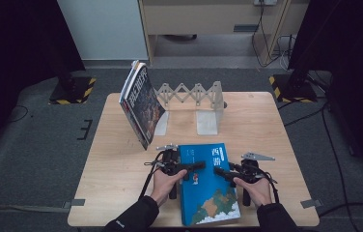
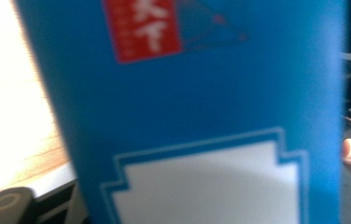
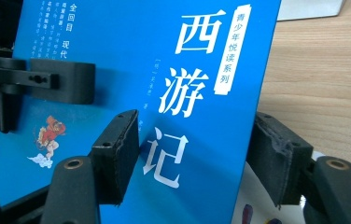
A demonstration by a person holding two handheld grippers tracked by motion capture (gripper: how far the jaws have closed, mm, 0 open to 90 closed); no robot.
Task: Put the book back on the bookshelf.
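A blue book (image 1: pixel 208 188) with white Chinese title characters lies near the table's front edge. My left gripper (image 1: pixel 196 166) reaches in from the book's left side. One jaw lies over the front cover and the other is under it, shut on the book. In the left gripper view a blue cover (image 2: pixel 201 102) with a red label and a white box sits very close. My right gripper (image 3: pixel 197 156) is open. Its pads (image 3: pixel 117 158) straddle the right edge of the book (image 3: pixel 131 56). The left gripper (image 3: pixel 57 81) shows across the cover. The right gripper (image 1: pixel 220 172) points left.
A pale accordion book rack (image 1: pixel 191 94) with two upright end plates stands at the back of the wooden table (image 1: pixel 121 183). Some dark magazines (image 1: pixel 141 104) lean on its left end. Two black stands with striped bases flank the table on the floor.
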